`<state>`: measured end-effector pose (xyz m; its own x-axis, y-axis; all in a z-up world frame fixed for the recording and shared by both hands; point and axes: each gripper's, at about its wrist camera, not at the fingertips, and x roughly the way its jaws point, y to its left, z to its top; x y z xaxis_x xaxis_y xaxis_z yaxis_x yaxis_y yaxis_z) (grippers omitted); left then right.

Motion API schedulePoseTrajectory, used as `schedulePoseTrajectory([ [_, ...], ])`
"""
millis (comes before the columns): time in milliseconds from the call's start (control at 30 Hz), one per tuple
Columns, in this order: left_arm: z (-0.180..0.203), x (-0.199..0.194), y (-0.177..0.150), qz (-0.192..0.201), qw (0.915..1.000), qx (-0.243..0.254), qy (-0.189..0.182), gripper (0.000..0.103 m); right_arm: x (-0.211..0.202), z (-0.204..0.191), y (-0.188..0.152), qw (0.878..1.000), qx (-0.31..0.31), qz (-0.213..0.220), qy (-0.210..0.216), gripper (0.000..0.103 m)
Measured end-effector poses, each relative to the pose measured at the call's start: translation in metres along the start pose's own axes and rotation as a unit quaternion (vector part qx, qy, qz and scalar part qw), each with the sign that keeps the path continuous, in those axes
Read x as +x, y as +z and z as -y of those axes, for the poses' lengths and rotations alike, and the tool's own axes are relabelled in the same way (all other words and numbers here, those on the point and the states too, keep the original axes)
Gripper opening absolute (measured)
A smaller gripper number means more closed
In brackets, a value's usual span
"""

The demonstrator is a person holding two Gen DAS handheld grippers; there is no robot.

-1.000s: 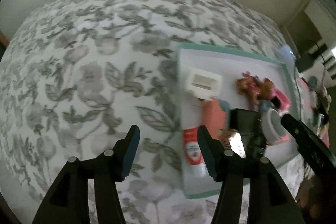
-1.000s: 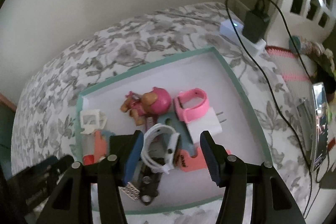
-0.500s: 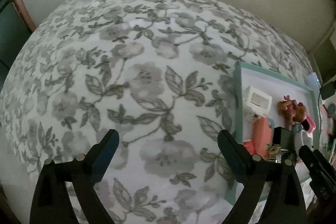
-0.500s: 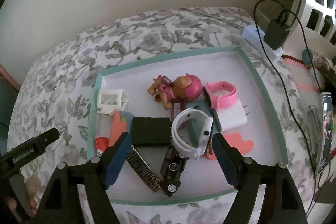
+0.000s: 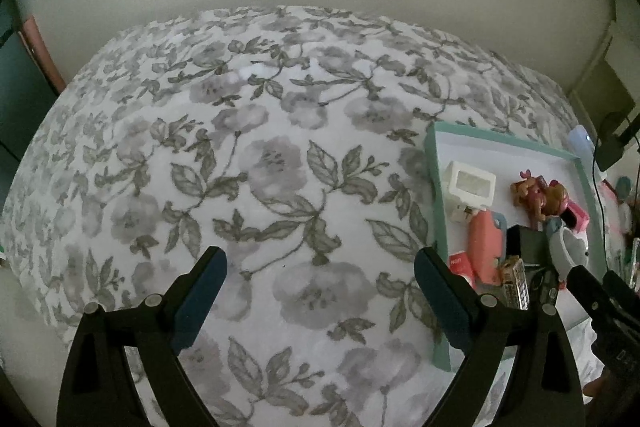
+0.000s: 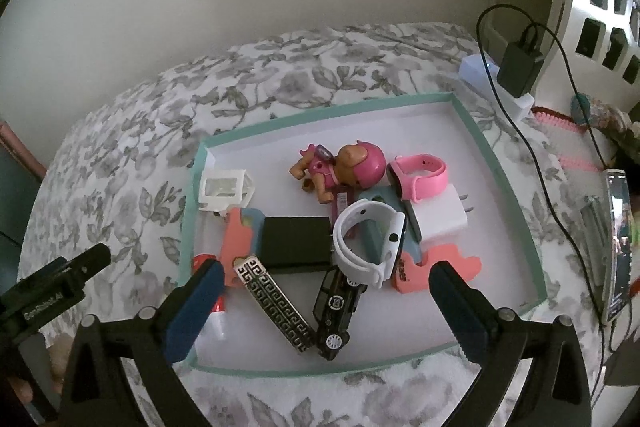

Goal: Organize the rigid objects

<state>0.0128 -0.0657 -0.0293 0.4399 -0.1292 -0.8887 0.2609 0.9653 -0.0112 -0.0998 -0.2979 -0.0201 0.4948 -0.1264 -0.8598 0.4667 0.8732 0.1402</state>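
Note:
A teal-rimmed white tray (image 6: 512, 187) lies on a floral bedspread and holds a jumble: a pink toy pup (image 6: 344, 167), a pink watch (image 6: 420, 177), a white watch (image 6: 368, 243), a black box (image 6: 296, 245), a black toy car (image 6: 336, 311), a patterned bar (image 6: 276, 305), a white frame (image 6: 224, 187) and a white charger (image 6: 444, 213). My right gripper (image 6: 326, 307) is open and empty above the tray's near side. My left gripper (image 5: 320, 297) is open and empty over bare bedspread, left of the tray (image 5: 434, 187).
A black charger with cable (image 6: 518, 69) sits on a white power strip beyond the tray. A phone (image 6: 616, 247) lies at the right edge. The left gripper's body (image 6: 44, 301) shows at the left in the right wrist view. A wall runs behind the bed.
Both grippers have opened wide and pulled back from the tray. The left gripper has swung left, over the bedspread. The tray's objects have not moved.

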Motion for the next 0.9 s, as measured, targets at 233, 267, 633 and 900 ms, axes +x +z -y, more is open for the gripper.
schedulePoseTrajectory([
  [233,-0.001,-0.015,-0.008,0.022,0.9988,0.006,0.043,0.095,-0.008,-0.007,-0.005,1.000,-0.017,0.006,-0.004,0.103],
  [267,-0.002,-0.016,-0.009,0.022,0.9988,0.007,0.043,0.095,-0.010,-0.008,-0.006,1.000,-0.019,0.008,-0.005,0.103],
  [633,-0.006,-0.023,-0.017,0.013,0.9991,0.004,0.041,0.095,-0.017,-0.013,-0.013,0.999,-0.029,0.014,-0.010,0.103],
  [900,-0.015,-0.031,-0.021,0.019,0.9989,-0.005,0.042,0.095,-0.022,-0.016,-0.015,0.999,-0.038,0.024,-0.011,0.103],
])
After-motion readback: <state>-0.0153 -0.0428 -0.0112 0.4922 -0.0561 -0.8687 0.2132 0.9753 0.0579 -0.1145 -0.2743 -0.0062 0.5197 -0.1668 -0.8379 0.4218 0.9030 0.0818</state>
